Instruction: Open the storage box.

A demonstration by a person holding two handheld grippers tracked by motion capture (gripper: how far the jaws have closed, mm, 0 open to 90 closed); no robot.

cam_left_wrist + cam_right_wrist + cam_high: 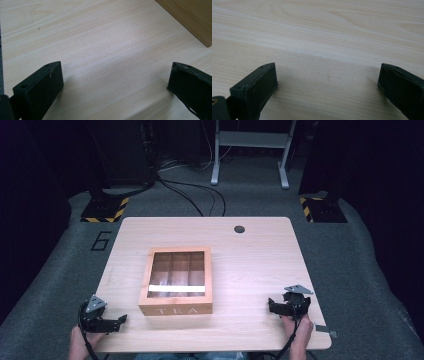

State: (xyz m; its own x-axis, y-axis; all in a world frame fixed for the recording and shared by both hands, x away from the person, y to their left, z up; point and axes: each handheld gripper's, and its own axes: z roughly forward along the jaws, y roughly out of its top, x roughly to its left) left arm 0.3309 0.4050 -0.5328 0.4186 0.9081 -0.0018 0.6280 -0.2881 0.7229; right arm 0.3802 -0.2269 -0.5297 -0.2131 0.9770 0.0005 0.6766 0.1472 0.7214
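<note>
Wooden tea box [175, 281] sits centre of the table [260, 265], lid shut; glare streaks its glass pane, compartment contents unreadable. Left gripper [120, 321] lower left and right gripper [270, 305] lower right, both spread, empty, well apart from box.

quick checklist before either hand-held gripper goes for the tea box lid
1. Left hand-held gripper open, nothing between its jaws: ok, the left gripper view shows bare wood between them.
2. Right hand-held gripper open and holding nothing: ok.
3. Tea box lid shut: ok, the glass-paned lid looks flat on the box.
4. Both grippers apart from the box: ok, each sits near the table's front edge, one on each side.
5. Nothing on the table between the grippers and the box: ok.
6. Latch or handle on the lid's front: cannot tell, too small in the high view.
</note>
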